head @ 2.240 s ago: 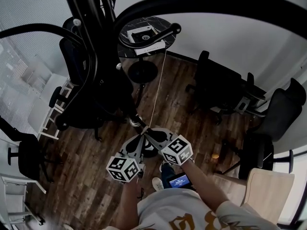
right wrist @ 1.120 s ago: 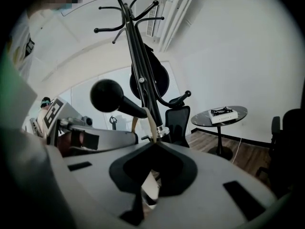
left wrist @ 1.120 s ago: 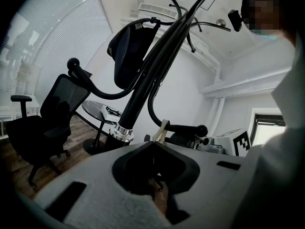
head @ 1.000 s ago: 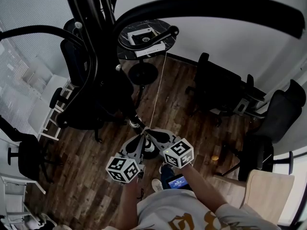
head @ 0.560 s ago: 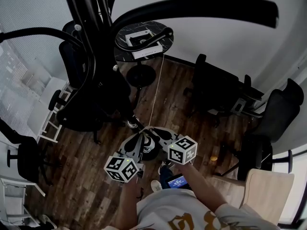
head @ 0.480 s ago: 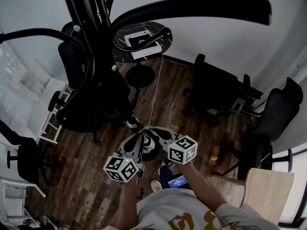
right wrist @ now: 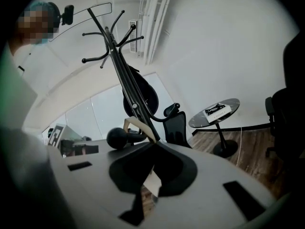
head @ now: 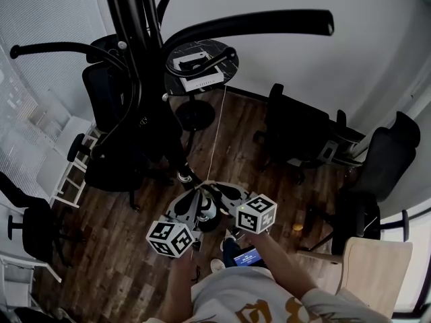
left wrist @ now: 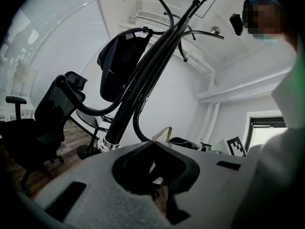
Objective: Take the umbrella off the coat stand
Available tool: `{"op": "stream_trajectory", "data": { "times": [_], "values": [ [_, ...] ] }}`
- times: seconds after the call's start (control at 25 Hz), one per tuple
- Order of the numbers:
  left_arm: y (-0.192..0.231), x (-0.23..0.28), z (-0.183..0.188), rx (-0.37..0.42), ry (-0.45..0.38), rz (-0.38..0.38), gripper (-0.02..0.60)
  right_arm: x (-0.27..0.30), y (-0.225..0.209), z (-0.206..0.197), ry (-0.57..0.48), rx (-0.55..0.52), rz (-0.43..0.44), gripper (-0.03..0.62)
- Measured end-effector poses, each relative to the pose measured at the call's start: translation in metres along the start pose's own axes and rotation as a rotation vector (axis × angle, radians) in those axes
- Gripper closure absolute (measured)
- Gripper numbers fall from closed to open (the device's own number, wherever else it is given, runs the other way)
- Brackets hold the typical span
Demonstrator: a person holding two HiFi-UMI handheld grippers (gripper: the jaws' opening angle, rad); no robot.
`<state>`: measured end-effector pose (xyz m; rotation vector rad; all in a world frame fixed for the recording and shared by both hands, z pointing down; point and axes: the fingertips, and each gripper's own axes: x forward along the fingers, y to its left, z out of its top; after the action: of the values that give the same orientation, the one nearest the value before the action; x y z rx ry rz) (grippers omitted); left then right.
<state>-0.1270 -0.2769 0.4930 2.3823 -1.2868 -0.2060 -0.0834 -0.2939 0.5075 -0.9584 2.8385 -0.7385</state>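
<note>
The black coat stand rises at the upper left of the head view, with curved arms spreading over the room. A long black shaft with a silver collar runs down along its pole; it looks like the furled umbrella, but I cannot be sure. My left gripper and right gripper sit side by side just below that collar, both shut with nothing between the tips. In the left gripper view the collar is just left of and beyond the jaws. The right gripper view shows the stand straight ahead.
A round dark table with a white box stands behind the stand. Black office chairs ring the wooden floor. A beige chair is at the lower right. A thin white cord hangs down from the table towards the grippers.
The head view has shifted, so the ends of the stand's long arms now show. Both grippers stay shut and close together; the right one sits slightly further right.
</note>
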Motion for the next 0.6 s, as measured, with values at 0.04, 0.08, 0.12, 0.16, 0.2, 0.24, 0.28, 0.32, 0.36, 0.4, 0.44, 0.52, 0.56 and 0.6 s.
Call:
{"op": "stream_trajectory", "data": {
  "times": [0.04,0.08,0.12,0.16,0.2,0.24,0.28,0.32,0.36,0.4,0.44,0.52,0.56,0.6],
  "values": [
    [0.000,-0.001,0.000,0.001,0.002,-0.002,0.560,-0.001,0.001,0.000,-0.001,0.003,0.000,0.580],
    [-0.001,-0.001,-0.001,0.002,0.004,-0.004,0.560,-0.002,0.001,-0.001,-0.004,0.010,0.000,0.580],
    [-0.002,-0.002,-0.001,0.004,0.006,-0.006,0.560,-0.003,0.002,-0.001,-0.007,0.018,-0.001,0.580],
    [-0.004,-0.003,-0.001,0.006,0.008,-0.008,0.560,-0.004,0.002,-0.001,-0.011,0.023,-0.002,0.580],
    [-0.005,-0.003,0.000,0.009,0.009,-0.011,0.560,-0.006,0.003,-0.001,-0.013,0.023,-0.004,0.580],
    [-0.007,-0.004,0.000,0.011,0.010,-0.014,0.560,-0.007,0.004,0.000,-0.015,0.022,-0.007,0.580],
    [-0.008,-0.004,0.001,0.012,0.011,-0.017,0.560,-0.009,0.005,0.000,-0.017,0.020,-0.009,0.580],
    [-0.009,-0.005,0.001,0.013,0.011,-0.020,0.560,-0.010,0.005,0.000,-0.019,0.019,-0.012,0.580],
    [-0.011,-0.005,0.001,0.012,0.010,-0.023,0.560,-0.012,0.006,0.001,-0.021,0.018,-0.015,0.580],
    [-0.012,-0.005,0.000,0.011,0.010,-0.027,0.560,-0.014,0.006,0.001,-0.024,0.018,-0.017,0.580],
    [-0.014,-0.005,0.000,0.010,0.010,-0.032,0.560,-0.016,0.006,0.002,-0.026,0.016,-0.020,0.580],
    [-0.018,-0.004,-0.001,0.011,0.011,-0.043,0.560,-0.019,0.007,0.002,-0.030,0.010,-0.026,0.580],
    [-0.019,-0.003,-0.001,0.012,0.012,-0.047,0.560,-0.021,0.007,0.003,-0.031,0.006,-0.030,0.580],
    [-0.021,-0.003,-0.002,0.012,0.012,-0.052,0.560,-0.023,0.006,0.003,-0.032,0.003,-0.033,0.580]
  ]
}}
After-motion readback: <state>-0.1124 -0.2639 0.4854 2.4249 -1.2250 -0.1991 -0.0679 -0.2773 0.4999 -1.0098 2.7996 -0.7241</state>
